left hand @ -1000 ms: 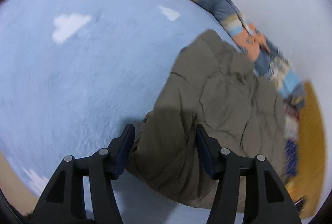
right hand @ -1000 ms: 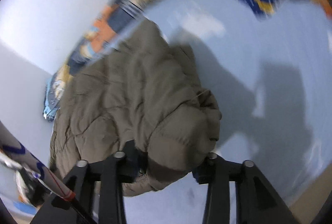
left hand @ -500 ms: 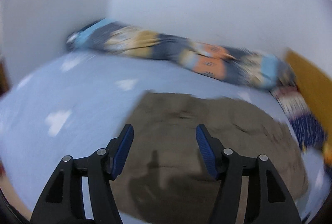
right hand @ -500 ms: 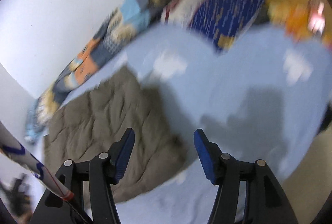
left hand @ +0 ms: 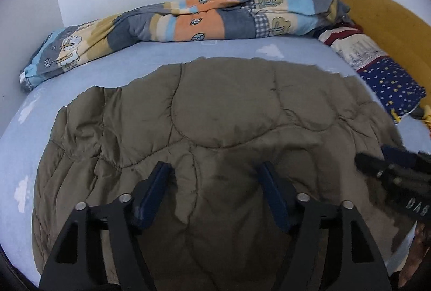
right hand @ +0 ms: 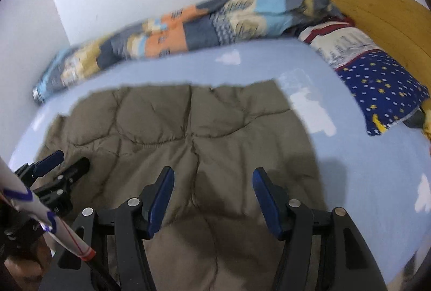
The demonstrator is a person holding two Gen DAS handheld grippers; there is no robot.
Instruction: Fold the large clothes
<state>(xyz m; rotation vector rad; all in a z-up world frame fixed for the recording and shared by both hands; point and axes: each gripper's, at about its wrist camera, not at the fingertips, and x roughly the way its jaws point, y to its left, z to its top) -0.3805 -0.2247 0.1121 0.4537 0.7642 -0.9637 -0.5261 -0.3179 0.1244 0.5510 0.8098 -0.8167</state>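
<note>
An olive-brown quilted puffer jacket (left hand: 221, 113) lies folded and flat on the light blue bed sheet (left hand: 16, 145); it also shows in the right wrist view (right hand: 172, 124). My left gripper (left hand: 216, 180) is open and empty, held above the jacket's near part. My right gripper (right hand: 212, 183) is open and empty, also above the jacket's near part. The right gripper shows at the right edge of the left wrist view (left hand: 390, 169). The left gripper shows at the left of the right wrist view (right hand: 54, 169).
A rolled patchwork blanket (left hand: 172, 21) lies along the white wall at the far side. A blue starred pillow (left hand: 390, 86) and a striped cushion (left hand: 353, 45) lie at the right by a wooden headboard (left hand: 382, 13). Bare sheet (right hand: 363, 169) lies right of the jacket.
Both grippers have let go of the jacket and lifted away. The jacket now lies flat and both cameras look across the bed at the far wall.
</note>
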